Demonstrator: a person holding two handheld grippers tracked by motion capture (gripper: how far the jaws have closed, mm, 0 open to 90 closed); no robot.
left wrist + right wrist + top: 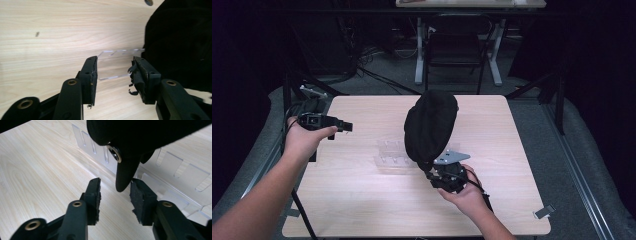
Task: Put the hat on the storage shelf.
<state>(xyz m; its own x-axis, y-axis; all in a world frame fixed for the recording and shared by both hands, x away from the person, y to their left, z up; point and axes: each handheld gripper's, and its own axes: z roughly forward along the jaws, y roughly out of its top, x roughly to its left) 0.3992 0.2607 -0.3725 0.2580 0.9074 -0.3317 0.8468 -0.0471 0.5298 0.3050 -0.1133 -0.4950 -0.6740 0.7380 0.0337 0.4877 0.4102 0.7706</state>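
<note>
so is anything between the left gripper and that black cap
Nothing visible blocks it. The left gripper is open, with bare table ahead and the clear acrylic rack beyond its jaws; the black cap stands to one side, over the rack.

Black cap [430, 127], clear plastic rack [393, 154], pale wood-grain table [362, 200], black grippers.

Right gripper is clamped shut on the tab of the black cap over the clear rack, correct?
Not clamped: in the right gripper view the right gripper stands open, the black cap's tab hanging loose between its jaws. The cap is over the clear rack, as you said.
</note>
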